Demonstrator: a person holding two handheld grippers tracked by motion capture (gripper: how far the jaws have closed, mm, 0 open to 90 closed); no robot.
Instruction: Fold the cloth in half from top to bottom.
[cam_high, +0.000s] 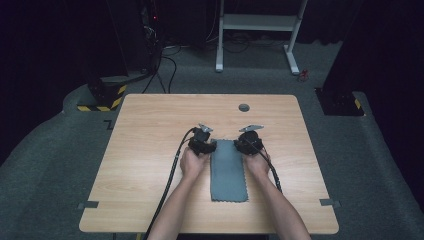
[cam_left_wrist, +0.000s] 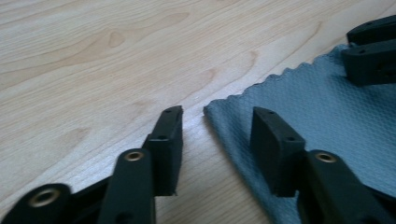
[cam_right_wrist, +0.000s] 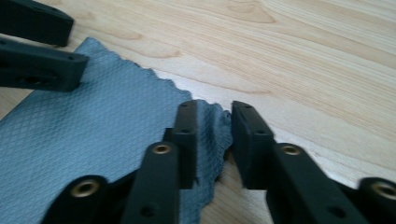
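Grey cloth flat on wooden table, long axis running away from me, between my hands. My left gripper spread, jaws straddling cloth's far left corner. My right gripper at far right corner, jaws narrowed, cloth edge bunched between them; firm pinch: cannot tell.

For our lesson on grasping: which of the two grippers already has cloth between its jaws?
The right gripper: a bunched corner of the grey cloth rises between its jaws. The left gripper stands open astride the cloth's other corner, which lies flat.
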